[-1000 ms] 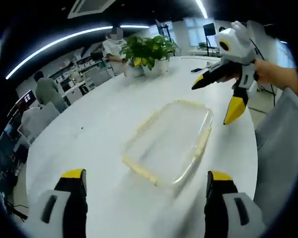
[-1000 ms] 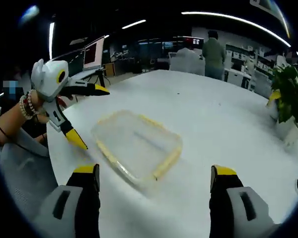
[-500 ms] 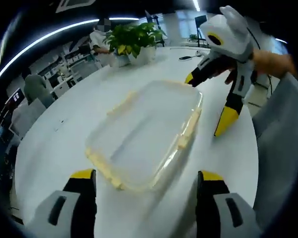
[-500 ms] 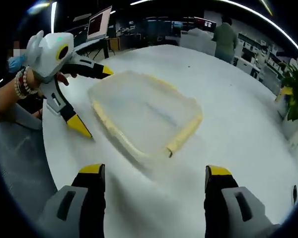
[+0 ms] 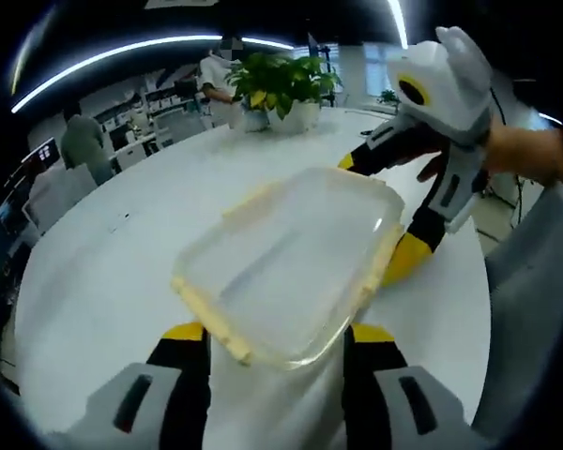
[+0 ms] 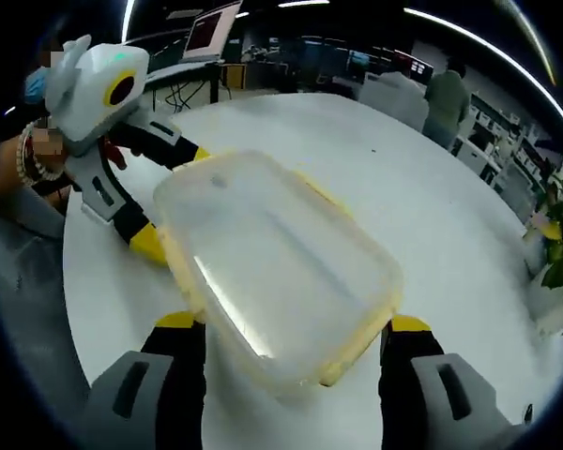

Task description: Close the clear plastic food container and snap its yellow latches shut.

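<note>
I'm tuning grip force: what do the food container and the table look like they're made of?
The container looks like clear, slightly frosted plastic with opaque yellow latches; the table shows through it. The table looks like a smooth, semi-gloss white top, possibly laminate.

White-and-grey grippers (image 5: 274, 330) with black, yellow-tipped jaws; beaded bracelet (image 6: 25, 161) at one wrist.
</note>
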The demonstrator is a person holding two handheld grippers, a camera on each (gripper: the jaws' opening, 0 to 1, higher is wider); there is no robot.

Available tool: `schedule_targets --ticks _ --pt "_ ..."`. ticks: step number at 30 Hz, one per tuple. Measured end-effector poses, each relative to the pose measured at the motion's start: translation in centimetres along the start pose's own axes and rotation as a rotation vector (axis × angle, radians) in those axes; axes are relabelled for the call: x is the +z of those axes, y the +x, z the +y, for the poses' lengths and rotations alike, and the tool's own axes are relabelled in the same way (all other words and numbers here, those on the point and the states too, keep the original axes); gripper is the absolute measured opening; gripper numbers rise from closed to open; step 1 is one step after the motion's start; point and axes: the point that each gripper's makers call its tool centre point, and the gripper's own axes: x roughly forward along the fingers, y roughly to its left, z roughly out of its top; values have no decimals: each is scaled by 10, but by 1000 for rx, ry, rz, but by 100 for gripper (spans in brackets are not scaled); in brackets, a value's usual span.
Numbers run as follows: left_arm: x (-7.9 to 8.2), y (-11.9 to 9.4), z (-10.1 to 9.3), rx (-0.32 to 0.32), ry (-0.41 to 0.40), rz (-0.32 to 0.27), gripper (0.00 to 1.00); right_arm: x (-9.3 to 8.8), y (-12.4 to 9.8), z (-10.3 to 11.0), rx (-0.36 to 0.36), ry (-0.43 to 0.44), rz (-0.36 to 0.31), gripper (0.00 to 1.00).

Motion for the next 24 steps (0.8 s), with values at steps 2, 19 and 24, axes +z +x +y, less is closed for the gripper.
schedule_targets --ticks 2,19,24 --pt "0 2 4 14 -6 1 51 4 5 -3 -2 -12 9 74" --pt "2 17 59 47 -45 18 50 43 40 -25 -11 -46 -16 73" --pt "5 24 77 46 -36 26 50 54 51 -36 -2 -59 -18 72"
